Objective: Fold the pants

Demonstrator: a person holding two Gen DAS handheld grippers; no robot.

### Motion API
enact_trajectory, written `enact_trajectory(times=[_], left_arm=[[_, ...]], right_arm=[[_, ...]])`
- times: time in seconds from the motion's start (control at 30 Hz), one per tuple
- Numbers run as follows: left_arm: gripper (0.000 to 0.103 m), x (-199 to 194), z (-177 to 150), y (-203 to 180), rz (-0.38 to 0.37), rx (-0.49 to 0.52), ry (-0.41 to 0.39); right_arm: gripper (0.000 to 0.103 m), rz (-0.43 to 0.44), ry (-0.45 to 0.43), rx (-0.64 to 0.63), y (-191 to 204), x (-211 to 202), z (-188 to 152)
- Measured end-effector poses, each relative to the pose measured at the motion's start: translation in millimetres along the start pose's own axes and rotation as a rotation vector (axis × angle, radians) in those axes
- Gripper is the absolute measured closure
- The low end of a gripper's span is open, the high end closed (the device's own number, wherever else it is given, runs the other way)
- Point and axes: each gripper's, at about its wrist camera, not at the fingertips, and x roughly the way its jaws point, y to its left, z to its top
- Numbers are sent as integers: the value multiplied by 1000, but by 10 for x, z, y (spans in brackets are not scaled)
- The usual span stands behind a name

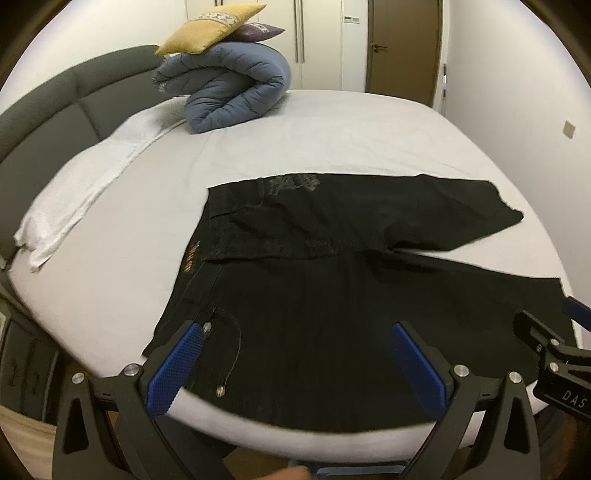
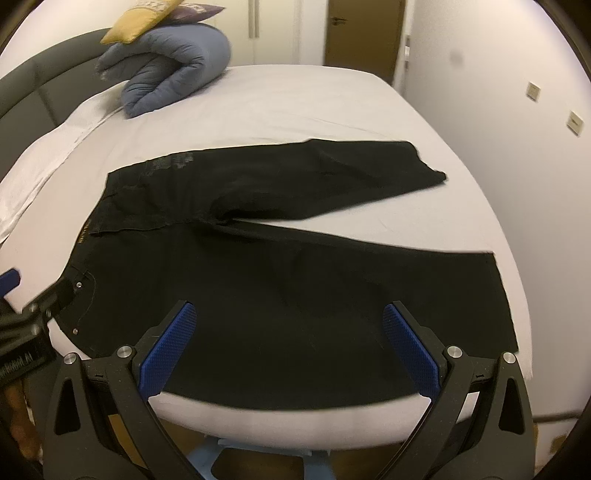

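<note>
Far left of the left jaws, dark headboard (image 1: 55,110) and a white towel (image 1: 85,184) along that side of the bed (image 1: 295,125), well apart from the work. Ahead-left, rolled blue duvet (image 1: 229,88) with a yellow pillow (image 1: 210,27) stacked on a purple cushion (image 1: 258,31), looks parked out of the way to free space for folding. Black pants (image 1: 332,288) lie flat, waistband to the left, legs running right and splayed in a V with a sheet wedge between them; far leg (image 1: 461,210) angles away, near leg (image 2: 369,288) runs along the near bed edge. Left gripper (image 1: 295,354) jaws spread wide, holding nothing, hovering at the near waistband corner, a pocket rivet (image 1: 221,392) just inside the left pad. Right gripper (image 2: 288,332) jaws also wide apart and empty, over the near leg toward the hem, hem (image 2: 506,302) off to the right of the jaws. Spacing of the two probably set to pinch the near edge at waist and lower leg together. Judgement: no fold done yet; likely next is lifting near leg over onto far leg. Risk: splayed far leg won't line up, thick denim-like cloth may slip.
</note>
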Motion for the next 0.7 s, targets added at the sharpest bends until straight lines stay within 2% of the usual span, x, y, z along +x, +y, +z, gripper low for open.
enact_trajectory(times=[0.1,0.2,0.27,0.37,0.5,0.57,0.6,0.7], left_arm=[[0,197,236,157,-78,19,6],[0,449,511,325,-220,25,21],[0,697,677,418,-220,45,80],[0,1068,943,558,-195,68,117],[0,1588,1443,895,-227,30,110],[0,1866,1735,960,-221,69,120],[0,1999,1866,962,-228,97,127],[0,2453,2202,962,-199,211,173]], right_arm=[[0,66,-23,-51,-35,110,198],[0,150,-55,-81,-125,256,537],[0,186,-78,-98,-194,408,815],[0,233,-103,-170,-217,712,1231],[0,289,-135,-301,-146,1080,1667],[11,314,-126,-398,-105,1339,1873],[22,332,-116,-439,-93,1474,1953],[35,352,-54,-507,-59,1858,2149]])
